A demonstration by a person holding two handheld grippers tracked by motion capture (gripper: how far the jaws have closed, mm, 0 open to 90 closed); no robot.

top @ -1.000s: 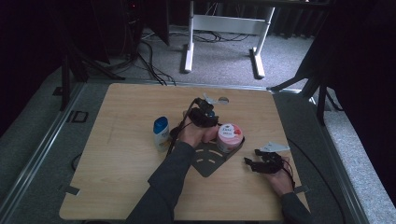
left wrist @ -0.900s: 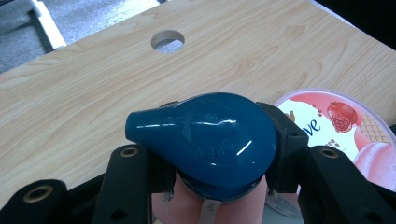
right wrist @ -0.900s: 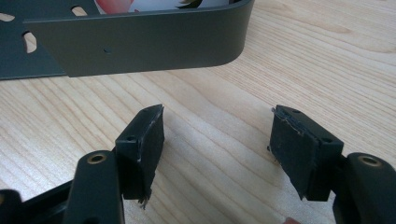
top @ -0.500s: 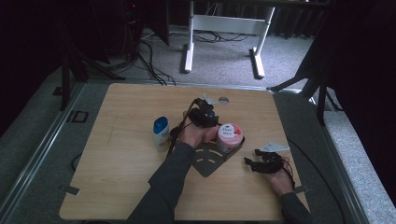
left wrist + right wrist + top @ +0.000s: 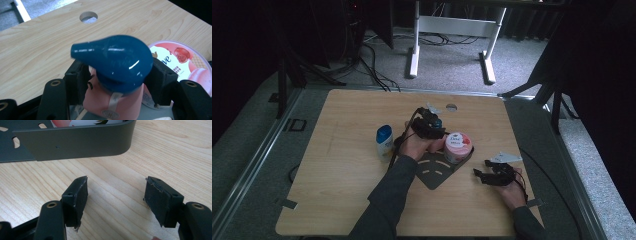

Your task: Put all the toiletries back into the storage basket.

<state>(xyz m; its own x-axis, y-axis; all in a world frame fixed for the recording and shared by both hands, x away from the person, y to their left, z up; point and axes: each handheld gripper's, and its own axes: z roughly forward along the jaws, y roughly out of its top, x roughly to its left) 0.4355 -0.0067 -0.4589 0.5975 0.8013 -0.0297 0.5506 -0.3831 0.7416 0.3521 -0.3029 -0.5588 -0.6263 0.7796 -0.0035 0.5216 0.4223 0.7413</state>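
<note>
Releasing the pink pump bottle (image 5: 113, 100) on the dark tray (image 5: 437, 175), at 9 o'clock of the pink-lidded jar (image 5: 458, 145).
Left gripper (image 5: 428, 127) jaws have just been opening around its neck; withdrawing crookedly could snag the blue pump head (image 5: 112, 62) and topple it. Right gripper (image 5: 494, 175) idles, jaws spread over the tabletop (image 5: 342, 190).

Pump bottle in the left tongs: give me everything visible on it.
The pump bottle has a glossy dark blue pump head, spout pointing left in the left gripper view, over a pink body that looks plastic, with a label tab at the neck. It stands upright between the jaws of the left tongs, which have just been opening; a gap shows at the left jaw, while contact at the right is unclear. The pink Dove tub sits just behind it. Its base is hidden.
</note>
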